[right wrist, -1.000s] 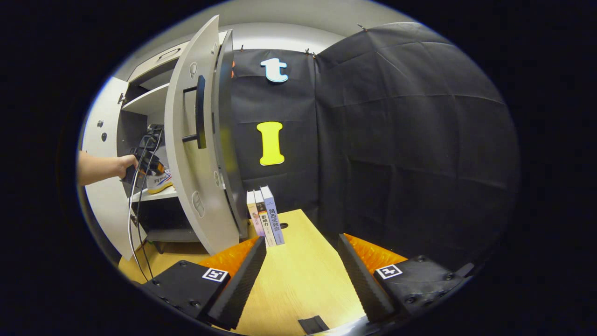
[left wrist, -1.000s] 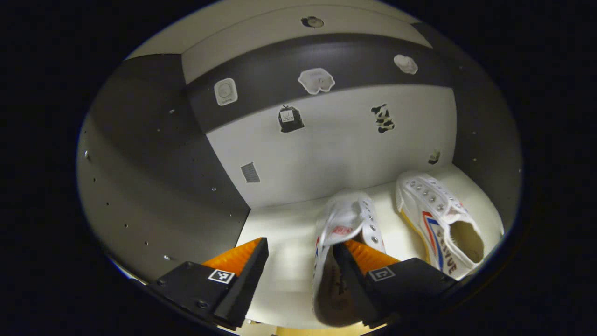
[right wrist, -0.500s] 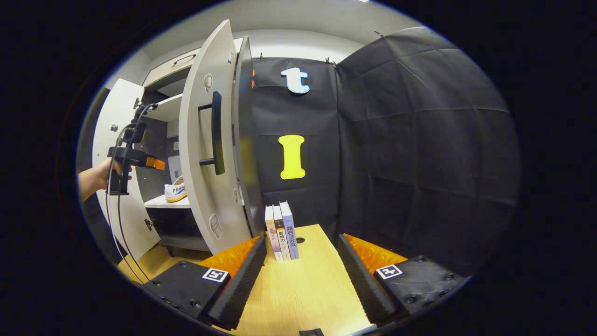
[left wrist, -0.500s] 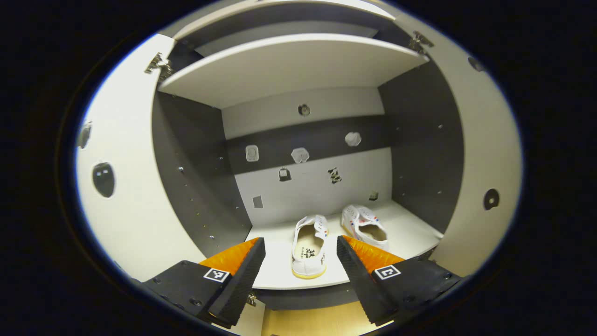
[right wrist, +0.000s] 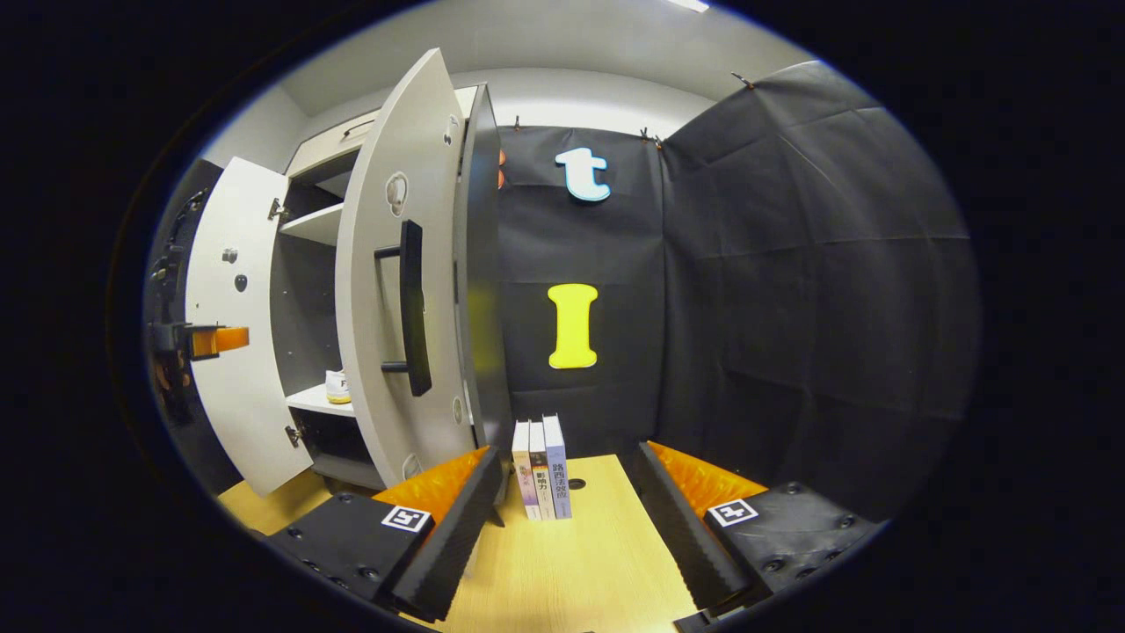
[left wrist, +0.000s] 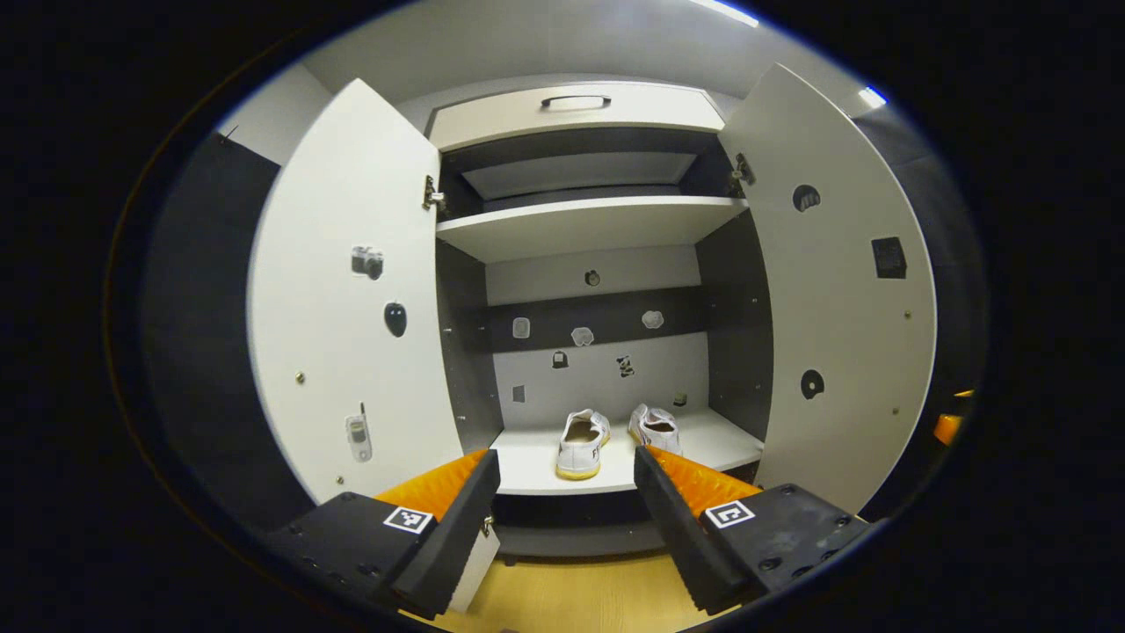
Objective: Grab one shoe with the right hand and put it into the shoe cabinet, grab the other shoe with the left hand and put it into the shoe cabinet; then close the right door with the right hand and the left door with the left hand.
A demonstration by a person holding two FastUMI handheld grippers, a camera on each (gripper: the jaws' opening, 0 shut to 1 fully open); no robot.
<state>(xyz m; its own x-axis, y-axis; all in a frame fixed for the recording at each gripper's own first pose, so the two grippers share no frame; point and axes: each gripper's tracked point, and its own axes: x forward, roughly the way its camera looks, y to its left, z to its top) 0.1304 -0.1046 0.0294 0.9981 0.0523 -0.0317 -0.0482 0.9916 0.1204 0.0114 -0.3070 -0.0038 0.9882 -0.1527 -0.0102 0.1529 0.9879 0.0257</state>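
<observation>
Left gripper (left wrist: 567, 519) is backing away from the shoe cabinet (left wrist: 589, 224), jaws open, empty.
Both shoes (left wrist: 615, 432) are sitting ahead between its fingers; right gripper (right wrist: 567, 519), gaping, should be pushing the right door (right wrist: 387, 290) squarely.

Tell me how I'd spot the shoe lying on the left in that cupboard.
Find the shoe cabinet with both doors swung open. On its lower shelf two white shoes lie side by side. The left shoe shows its open heel and yellowish sole edge; the right shoe lies partly behind a gripper finger.
</observation>
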